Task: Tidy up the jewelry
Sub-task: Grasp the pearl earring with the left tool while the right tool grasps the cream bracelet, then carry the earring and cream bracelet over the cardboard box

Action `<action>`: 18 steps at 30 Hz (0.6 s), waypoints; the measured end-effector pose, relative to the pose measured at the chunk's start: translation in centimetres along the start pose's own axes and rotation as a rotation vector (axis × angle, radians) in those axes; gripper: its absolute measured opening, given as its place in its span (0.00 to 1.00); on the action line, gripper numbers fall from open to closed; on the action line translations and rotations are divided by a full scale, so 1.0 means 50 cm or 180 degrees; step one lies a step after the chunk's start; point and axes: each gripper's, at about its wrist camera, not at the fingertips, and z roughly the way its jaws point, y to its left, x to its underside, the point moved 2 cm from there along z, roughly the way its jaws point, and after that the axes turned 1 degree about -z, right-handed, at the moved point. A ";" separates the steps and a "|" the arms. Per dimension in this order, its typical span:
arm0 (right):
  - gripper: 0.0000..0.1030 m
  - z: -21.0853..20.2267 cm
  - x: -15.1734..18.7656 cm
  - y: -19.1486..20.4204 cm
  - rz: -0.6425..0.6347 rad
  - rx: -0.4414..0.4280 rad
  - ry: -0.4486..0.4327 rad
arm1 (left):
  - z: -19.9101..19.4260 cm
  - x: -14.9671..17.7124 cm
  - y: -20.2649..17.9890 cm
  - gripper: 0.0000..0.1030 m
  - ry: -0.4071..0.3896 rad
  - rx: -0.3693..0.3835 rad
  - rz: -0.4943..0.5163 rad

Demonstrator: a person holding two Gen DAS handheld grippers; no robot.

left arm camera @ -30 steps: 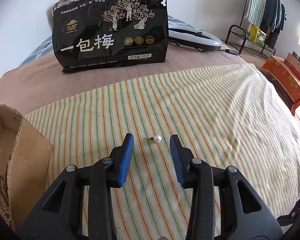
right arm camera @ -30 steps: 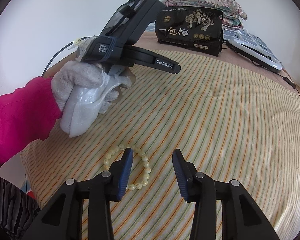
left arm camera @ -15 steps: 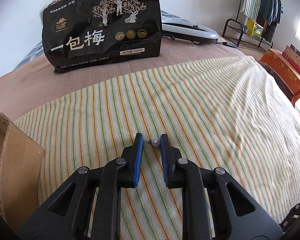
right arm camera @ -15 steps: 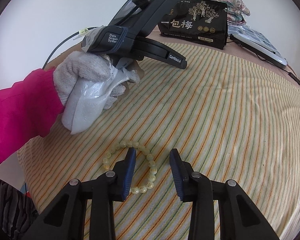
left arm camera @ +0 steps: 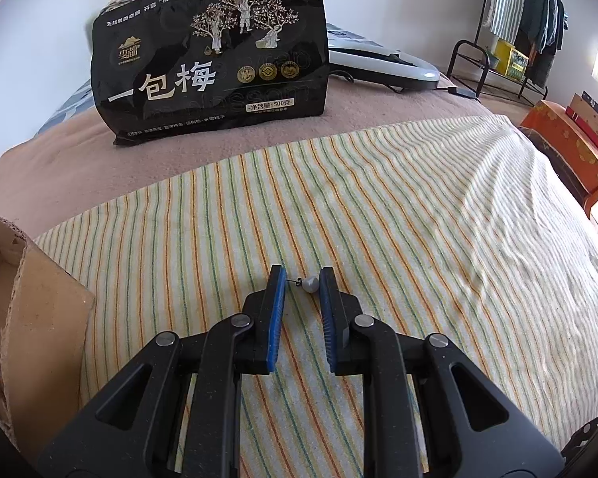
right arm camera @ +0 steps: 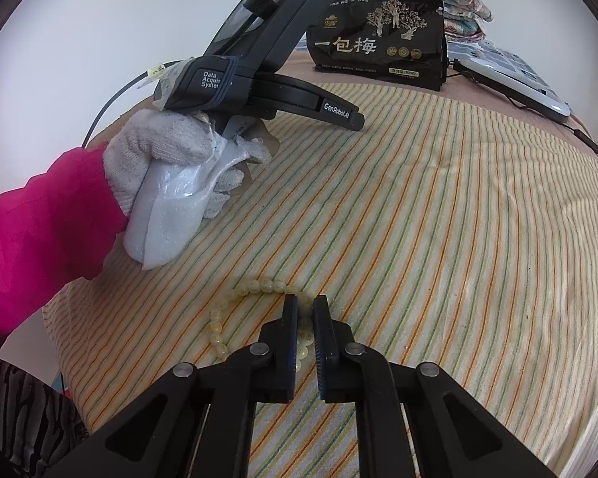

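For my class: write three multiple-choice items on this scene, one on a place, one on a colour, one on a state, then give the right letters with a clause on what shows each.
1. Where is the pearl earring?
A. Inside the cardboard box
B. Between the left gripper's fingertips
C. On top of the black bag

2. What colour are the gripper pads?
A. Red
B. Blue
C. White

3. How does the right gripper stand?
A. Wide open, clear of the bracelet
B. Closed on the earring
C. Nearly closed on the bead bracelet

Answers:
1 B, the pearl touches the right pad and its post points at the left one.
2 B, blue ribbed strips line the fingers.
3 C, beads show in the narrow gap between its fingers.
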 end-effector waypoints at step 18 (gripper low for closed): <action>0.05 -0.093 -0.030 -0.017 0.0105 0.0276 -0.0304 | -0.134 0.015 0.005 0.16 -0.0272 0.0019 -0.0062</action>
